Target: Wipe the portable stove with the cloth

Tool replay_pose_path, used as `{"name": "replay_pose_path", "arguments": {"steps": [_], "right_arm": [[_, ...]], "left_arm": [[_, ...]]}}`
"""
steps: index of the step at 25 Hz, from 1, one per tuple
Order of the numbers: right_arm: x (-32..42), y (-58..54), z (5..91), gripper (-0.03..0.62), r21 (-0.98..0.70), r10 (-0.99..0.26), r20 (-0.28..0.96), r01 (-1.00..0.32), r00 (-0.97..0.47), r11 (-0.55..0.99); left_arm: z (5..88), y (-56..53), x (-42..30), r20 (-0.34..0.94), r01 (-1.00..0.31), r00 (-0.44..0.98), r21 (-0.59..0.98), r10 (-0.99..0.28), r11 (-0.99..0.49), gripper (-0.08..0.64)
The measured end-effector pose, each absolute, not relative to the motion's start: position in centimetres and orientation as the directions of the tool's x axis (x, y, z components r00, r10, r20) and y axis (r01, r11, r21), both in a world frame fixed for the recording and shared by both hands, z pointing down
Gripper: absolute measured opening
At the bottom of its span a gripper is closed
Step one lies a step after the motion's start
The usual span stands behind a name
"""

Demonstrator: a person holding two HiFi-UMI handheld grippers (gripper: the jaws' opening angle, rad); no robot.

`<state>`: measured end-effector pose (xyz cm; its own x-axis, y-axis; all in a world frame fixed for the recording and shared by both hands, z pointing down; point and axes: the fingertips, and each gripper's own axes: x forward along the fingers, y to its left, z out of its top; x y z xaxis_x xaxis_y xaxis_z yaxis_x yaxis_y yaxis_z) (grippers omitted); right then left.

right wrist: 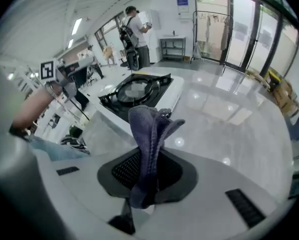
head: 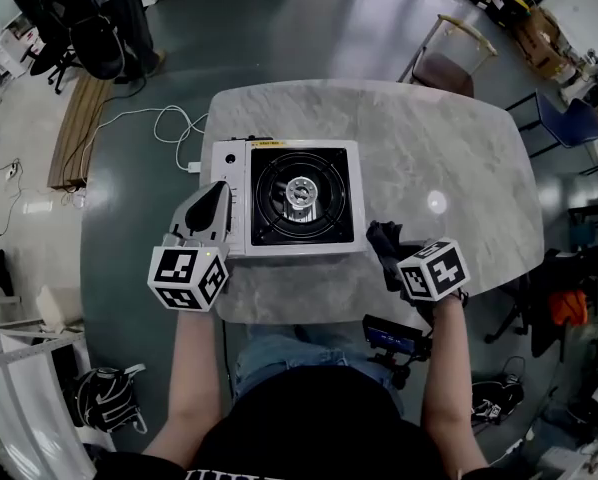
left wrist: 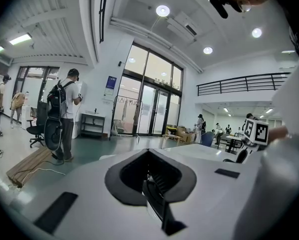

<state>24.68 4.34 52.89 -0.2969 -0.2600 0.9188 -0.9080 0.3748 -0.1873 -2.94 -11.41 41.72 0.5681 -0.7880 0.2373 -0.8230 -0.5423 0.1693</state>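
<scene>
The white portable stove (head: 294, 198) with a black burner sits on the grey marble table (head: 449, 158), towards its left side. My left gripper (head: 217, 192) is over the stove's left control strip, shut with nothing in it; the left gripper view points out into the room past its shut jaws. My right gripper (head: 391, 253) is just right of the stove's near corner, shut on a dark purple-grey cloth (head: 383, 240). In the right gripper view the cloth (right wrist: 149, 134) stands up bunched between the jaws, and the stove (right wrist: 134, 96) lies ahead to the left.
A white cable (head: 169, 128) runs from the stove's left side down to the floor. A chair (head: 449, 63) stands at the table's far edge. A person with a backpack (head: 99, 18) stands at the far left near a wooden board (head: 79, 128).
</scene>
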Motion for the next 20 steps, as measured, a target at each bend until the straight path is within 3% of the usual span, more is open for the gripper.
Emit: {"name": "replay_pose_path", "arguments": {"steps": [4,9,20], "right_arm": [[23.4,3.2,51.2,0.075,-0.368,-0.336,0.831,-0.891,-0.444,0.267],[22.1,2.1,52.1,0.075,-0.446,-0.356,0.797,-0.873,-0.488,0.197],[21.9,0.9,55.2,0.075,-0.419,-0.265,0.851,-0.891,-0.453,0.177]], "left_arm": [[41.5,-11.4,-3.4,0.239,-0.829,0.560,0.161,-0.793,-0.536,0.011],[41.5,-11.5,-4.1,0.250,-0.838,0.546,0.154,-0.799,-0.524,0.012],[42.1,-12.7,-5.6,0.268,-0.850,0.527,0.150,-0.806,-0.506,0.012]]}}
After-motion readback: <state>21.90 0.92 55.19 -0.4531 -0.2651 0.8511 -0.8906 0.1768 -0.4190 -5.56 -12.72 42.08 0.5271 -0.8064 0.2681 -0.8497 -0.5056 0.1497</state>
